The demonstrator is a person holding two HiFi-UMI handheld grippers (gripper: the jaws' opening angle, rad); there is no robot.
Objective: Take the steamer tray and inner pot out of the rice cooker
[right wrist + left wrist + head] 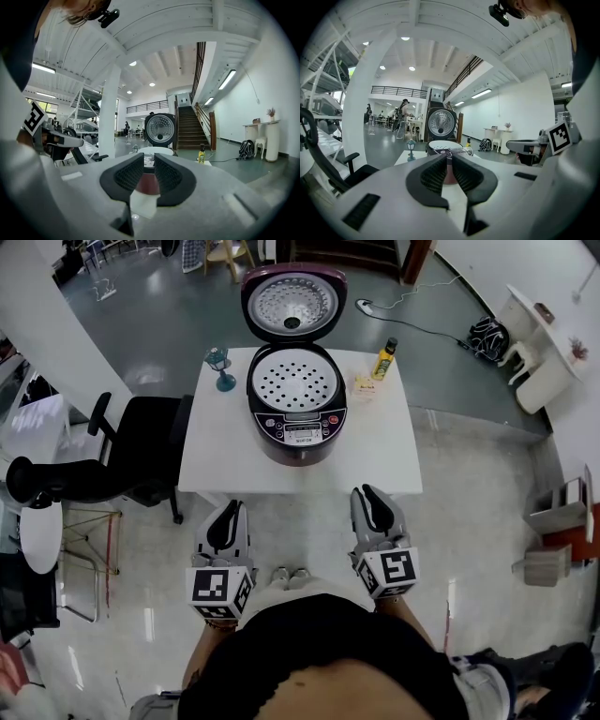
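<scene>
Table [225, 451] w/ open rice cooker [298, 427], steamer tray [294, 381] inside.

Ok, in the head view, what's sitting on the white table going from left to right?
small blue lantern → rice cooker → yellow bottle

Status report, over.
Left tongs shut, right tongs slightly apart, both empty. Steamer tray sits in open rice cooker, untouched. Nothing blocks the approach.
</scene>
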